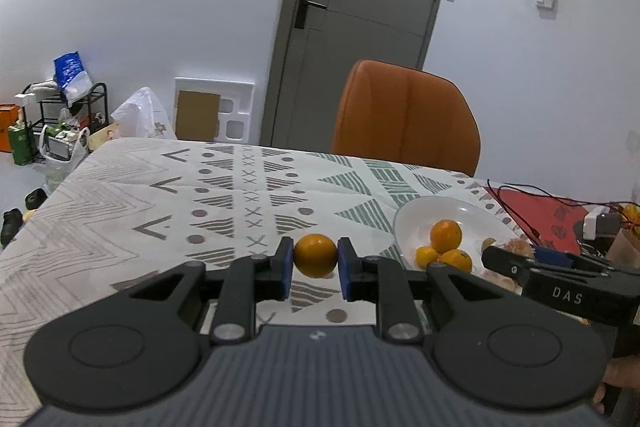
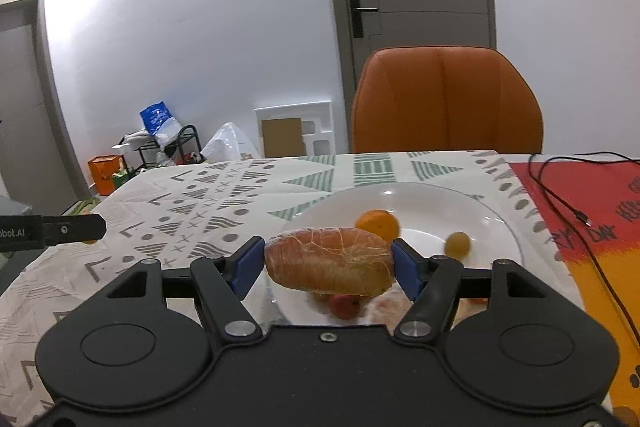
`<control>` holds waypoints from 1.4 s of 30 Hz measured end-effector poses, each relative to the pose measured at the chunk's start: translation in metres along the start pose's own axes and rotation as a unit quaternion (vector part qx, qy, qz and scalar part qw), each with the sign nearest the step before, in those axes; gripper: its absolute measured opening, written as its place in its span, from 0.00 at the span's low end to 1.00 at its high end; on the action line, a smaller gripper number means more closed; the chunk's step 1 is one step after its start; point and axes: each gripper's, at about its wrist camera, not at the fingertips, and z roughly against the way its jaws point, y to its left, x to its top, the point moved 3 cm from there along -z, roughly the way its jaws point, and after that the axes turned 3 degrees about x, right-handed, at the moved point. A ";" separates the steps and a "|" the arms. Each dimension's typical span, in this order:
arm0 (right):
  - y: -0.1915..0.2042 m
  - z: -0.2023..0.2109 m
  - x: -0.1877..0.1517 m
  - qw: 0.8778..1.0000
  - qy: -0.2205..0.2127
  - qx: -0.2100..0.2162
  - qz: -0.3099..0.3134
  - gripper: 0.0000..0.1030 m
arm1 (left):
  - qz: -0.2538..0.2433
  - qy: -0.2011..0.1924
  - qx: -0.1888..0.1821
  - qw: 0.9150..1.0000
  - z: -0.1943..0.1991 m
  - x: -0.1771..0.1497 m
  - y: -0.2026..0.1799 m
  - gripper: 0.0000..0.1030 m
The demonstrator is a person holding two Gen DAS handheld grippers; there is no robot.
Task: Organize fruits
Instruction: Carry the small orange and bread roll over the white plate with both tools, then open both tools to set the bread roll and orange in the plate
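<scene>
My left hand-held gripper has its blue pads closed on a small orange, held above the patterned tabletop, just left of a white plate. Three more oranges sit together on that plate. My right hand-held gripper grips a peeled citrus piece laced with white pith, held over the plate's near edge. An orange chair stands behind the tabletop.
</scene>
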 end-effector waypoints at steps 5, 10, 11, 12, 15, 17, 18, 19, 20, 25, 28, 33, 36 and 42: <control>-0.018 -0.004 0.001 1.000 -0.003 -0.011 -0.009 0.64 | -0.013 0.006 -0.005 1.000 -0.013 0.000 -0.016 0.21; -0.034 -0.009 0.003 1.000 -0.005 -0.019 -0.012 0.64 | -0.022 0.006 -0.005 1.000 -0.025 0.002 -0.029 0.21; -0.038 -0.010 0.004 1.000 -0.005 -0.021 -0.013 0.64 | -0.024 0.006 -0.006 1.000 -0.027 0.003 -0.032 0.21; -0.041 -0.012 0.005 1.000 -0.005 -0.023 -0.014 0.64 | -0.027 0.006 -0.006 1.000 -0.030 0.004 -0.036 0.21; -0.050 -0.017 0.008 1.000 -0.004 -0.026 -0.017 0.64 | -0.034 0.006 -0.009 0.999 -0.038 0.008 -0.044 0.21; -0.054 -0.020 0.010 0.999 -0.004 -0.027 -0.020 0.64 | -0.036 0.008 -0.010 0.999 -0.044 0.009 -0.049 0.21; -0.057 -0.022 0.010 0.999 -0.005 -0.027 -0.023 0.64 | -0.037 0.008 -0.010 0.999 -0.047 0.010 -0.052 0.21; -0.058 -0.023 0.011 0.999 -0.006 -0.026 -0.026 0.64 | -0.038 0.009 -0.011 0.999 -0.050 0.011 -0.054 0.21; -0.061 -0.025 0.011 0.999 -0.007 -0.025 -0.030 0.64 | -0.039 0.010 -0.010 0.999 -0.053 0.011 -0.056 0.21; -0.070 -0.035 0.006 0.999 -0.009 -0.025 -0.039 0.64 | -0.050 0.015 -0.011 0.999 -0.068 0.012 -0.068 0.21; -0.075 -0.040 0.001 0.999 -0.003 -0.024 -0.048 0.64 | -0.052 0.020 -0.011 0.998 -0.078 0.012 -0.073 0.21; -0.075 -0.043 -0.002 0.999 -0.011 -0.016 -0.045 0.70 | -0.055 0.027 -0.011 0.998 -0.093 0.011 -0.080 0.21; -0.074 -0.039 -0.001 0.999 -0.023 -0.017 -0.035 0.79 | -0.056 0.030 -0.012 0.998 -0.099 0.011 -0.082 0.21; -0.084 -0.027 0.004 0.998 -0.034 -0.020 -0.054 0.81 | -0.061 0.037 -0.018 0.997 -0.108 0.010 -0.088 0.21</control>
